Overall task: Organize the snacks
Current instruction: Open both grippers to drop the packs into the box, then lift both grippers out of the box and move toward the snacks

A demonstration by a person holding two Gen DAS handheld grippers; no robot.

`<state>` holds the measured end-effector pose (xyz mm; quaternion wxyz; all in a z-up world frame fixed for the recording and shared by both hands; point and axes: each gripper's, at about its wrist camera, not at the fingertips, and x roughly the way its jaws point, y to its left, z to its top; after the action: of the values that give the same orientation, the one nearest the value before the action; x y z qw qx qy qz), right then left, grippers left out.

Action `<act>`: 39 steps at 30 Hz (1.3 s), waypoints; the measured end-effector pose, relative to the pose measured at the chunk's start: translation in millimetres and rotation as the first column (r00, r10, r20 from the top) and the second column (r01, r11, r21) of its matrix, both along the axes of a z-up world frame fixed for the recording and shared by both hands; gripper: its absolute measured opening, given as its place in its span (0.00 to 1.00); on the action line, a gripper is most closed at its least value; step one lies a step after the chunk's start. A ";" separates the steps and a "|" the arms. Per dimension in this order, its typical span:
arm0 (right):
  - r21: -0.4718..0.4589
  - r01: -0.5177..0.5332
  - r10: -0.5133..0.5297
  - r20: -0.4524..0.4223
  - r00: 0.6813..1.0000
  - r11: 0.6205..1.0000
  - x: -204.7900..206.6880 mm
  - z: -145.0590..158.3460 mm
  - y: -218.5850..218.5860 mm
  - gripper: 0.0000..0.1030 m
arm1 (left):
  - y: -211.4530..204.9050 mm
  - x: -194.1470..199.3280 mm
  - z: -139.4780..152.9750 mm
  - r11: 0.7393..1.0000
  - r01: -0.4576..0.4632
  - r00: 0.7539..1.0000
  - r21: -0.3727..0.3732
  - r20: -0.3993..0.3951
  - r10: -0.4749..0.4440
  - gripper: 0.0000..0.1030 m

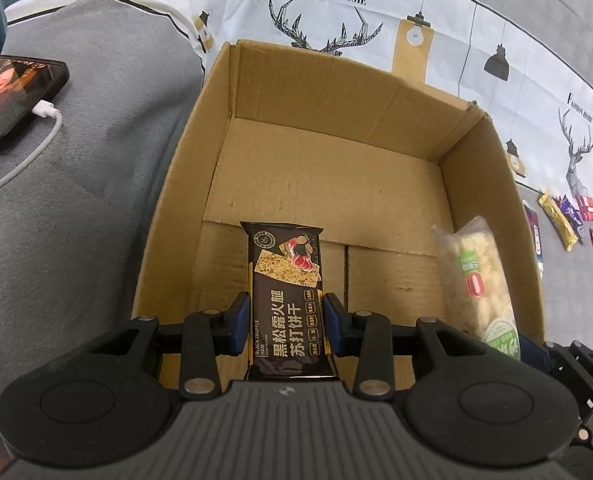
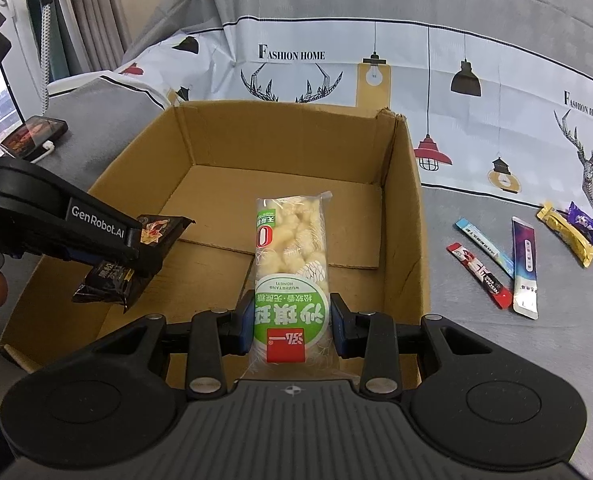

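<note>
Cardboard makes the biggest thing before us: the box (image 2: 408, 216) stands open on a grey cloth surface, and its floor is bare as far as we can see. We judge the task is only at its start, because no snack lies inside yet.

Two snacks are on the way. Our left tongs (image 1: 287, 324) are closed on the dark cracker pack (image 1: 286, 304), pads pressing both long sides, and the pack hangs over the near left part of the box. Our right tongs (image 2: 292, 326) are closed on the clear puff pack (image 2: 290, 276), which hangs over the near middle of the box. Both point down into it, so we think the next step is to let them go there.

Much is left. On the grey surface to the right of the box lie several small things: a red stick (image 2: 478, 274), a light blue stick (image 2: 484, 250), a white and purple sachet (image 2: 525, 266), a yellow bar (image 2: 568, 234) and a purple bar (image 2: 588, 230). They are well apart from the box.

Some parts stay unclear to us. The near wall of the box is hidden behind both tongs, so we cannot say if anything lies just under them. More red packets at the far right edge are too small to count. A phone (image 1: 14, 96) with a white cable lies left of the box.
</note>
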<state>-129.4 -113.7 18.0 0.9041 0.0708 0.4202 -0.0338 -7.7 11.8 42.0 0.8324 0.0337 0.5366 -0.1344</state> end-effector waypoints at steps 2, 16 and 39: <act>-0.004 0.001 -0.001 -0.001 1.000 1.000 2.5 -1.2 -0.4 0.37 | -1.5 1.7 -1.1 1.000 0.005 1.000 0.002 0.004 -0.005 0.41; 0.000 0.031 -0.031 0.017 0.999 1.000 -32.6 32.3 -2.4 0.91 | 15.0 -45.5 34.1 1.000 0.016 0.995 0.002 0.094 -0.017 1.00; -0.017 0.067 -0.060 0.252 0.966 0.998 -168.1 108.5 36.6 0.98 | 65.8 -193.0 108.9 0.999 -0.038 0.943 0.010 0.331 0.033 1.00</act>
<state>-297.5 -77.2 126.4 0.9492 0.0765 0.2995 -0.0589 -200.7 77.7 150.9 0.9127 0.0529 0.3907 -0.1076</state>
